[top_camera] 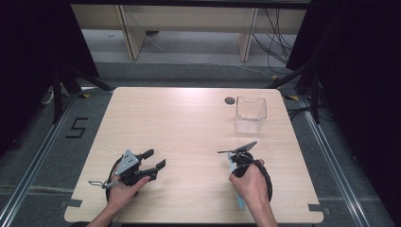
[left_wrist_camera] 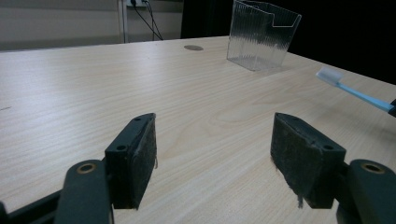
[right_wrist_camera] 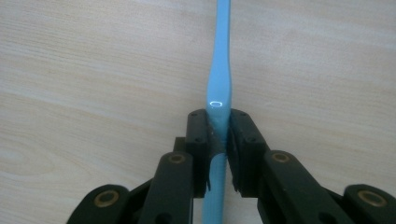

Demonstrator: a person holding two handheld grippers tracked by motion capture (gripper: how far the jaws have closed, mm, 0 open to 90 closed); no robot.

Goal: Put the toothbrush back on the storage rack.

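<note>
Toothbrush [right_wrist_camera: 219, 88] — head toward clear holder [top_camera: 250, 115]

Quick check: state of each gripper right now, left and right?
Left gripper: open, nothing between its pads, resting low over the table.
Right gripper: closed on the blue toothbrush, pads pressing both sides of its handle.

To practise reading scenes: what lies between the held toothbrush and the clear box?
Only bare table between toothbrush and clear box, per the high view.
</note>
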